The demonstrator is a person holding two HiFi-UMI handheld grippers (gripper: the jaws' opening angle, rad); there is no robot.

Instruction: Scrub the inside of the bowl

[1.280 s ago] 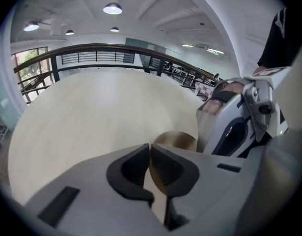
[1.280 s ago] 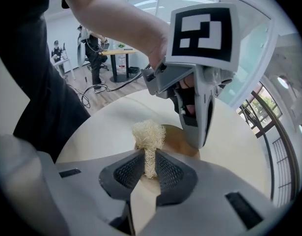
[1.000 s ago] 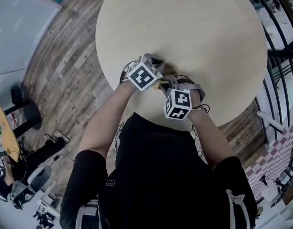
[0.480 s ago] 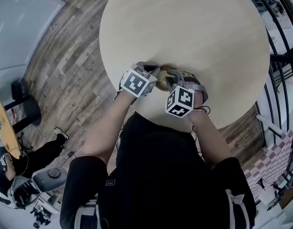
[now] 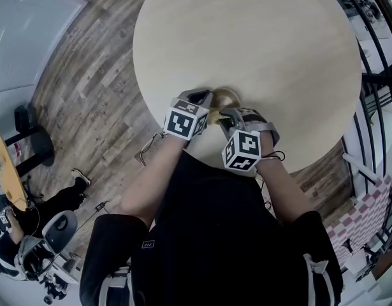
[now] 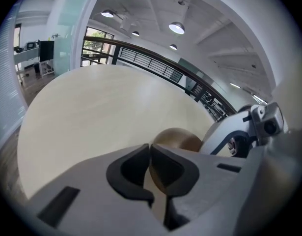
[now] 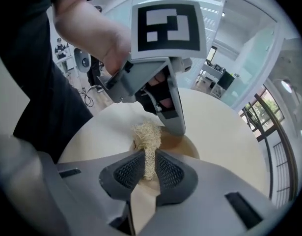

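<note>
A small brown wooden bowl (image 5: 226,95) stands on the round table near its front edge, also seen in the left gripper view (image 6: 178,138) and the right gripper view (image 7: 184,144). My left gripper (image 5: 207,99) reaches it from the left, its jaws shut on the bowl's near rim (image 6: 150,157). My right gripper (image 5: 224,115) comes from the right and is shut on a pale, fibrous loofah scrubber (image 7: 147,140). The scrubber's tuft sticks out past the pads and hangs at the bowl's left rim, beside the left gripper's finger (image 7: 174,117).
The pale round table (image 5: 246,37) stretches away beyond the bowl; its front edge lies just under both grippers. Wood floor lies on the left, a black railing (image 5: 374,75) on the right. Chairs and gear sit on the floor at lower left (image 5: 36,247).
Both grippers have drawn slightly toward the table's front edge. The bowl, hidden under them a second ago, now shows beyond their tips.
</note>
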